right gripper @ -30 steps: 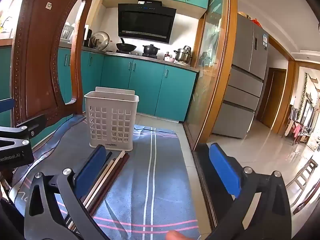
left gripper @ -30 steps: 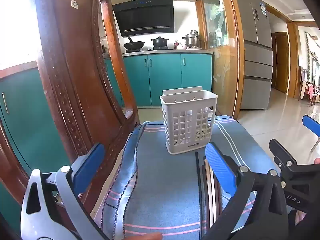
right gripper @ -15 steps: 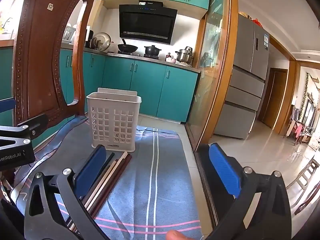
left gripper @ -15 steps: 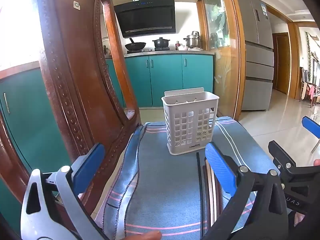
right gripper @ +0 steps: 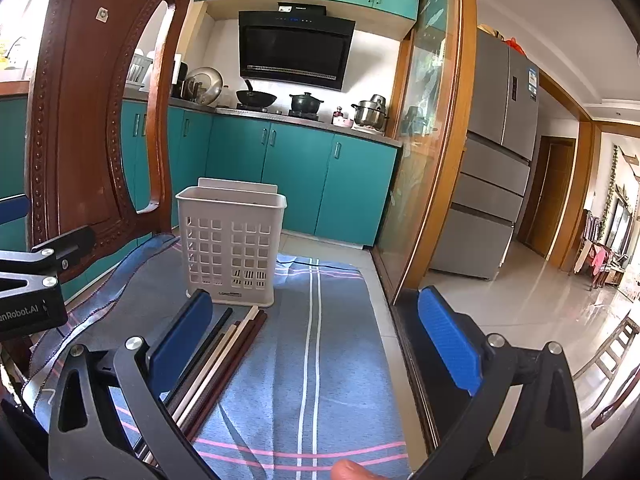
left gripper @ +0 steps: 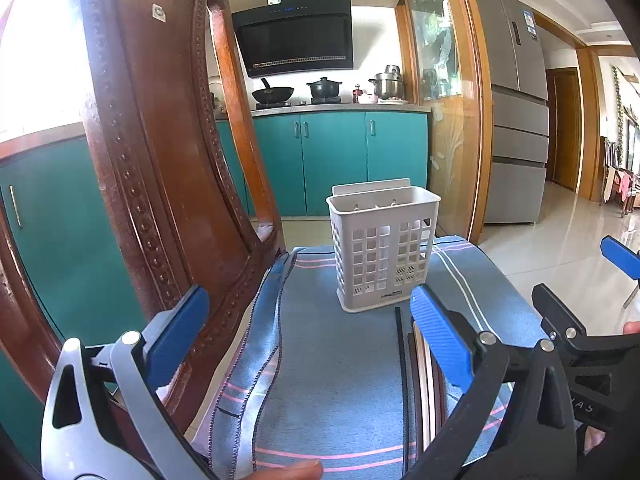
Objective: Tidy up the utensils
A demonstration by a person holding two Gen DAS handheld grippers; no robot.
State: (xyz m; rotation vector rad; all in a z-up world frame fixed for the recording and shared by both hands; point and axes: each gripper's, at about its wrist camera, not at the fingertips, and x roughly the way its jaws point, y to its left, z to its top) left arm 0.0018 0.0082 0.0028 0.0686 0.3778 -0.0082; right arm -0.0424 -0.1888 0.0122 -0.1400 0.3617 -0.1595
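Chopsticks (right gripper: 224, 354) lie at lower left, near the basket (right gripper: 231, 246), none visibly inside; sorting looks unstarted. Left tongs (left gripper: 308, 344) and right tongs (right gripper: 316, 340) gape, empty.

Bright daylight; a window (left gripper: 36, 60) at far left is blown out. The floor (right gripper: 532, 300) shows glare. Edges bend strongly; focus is sharp.
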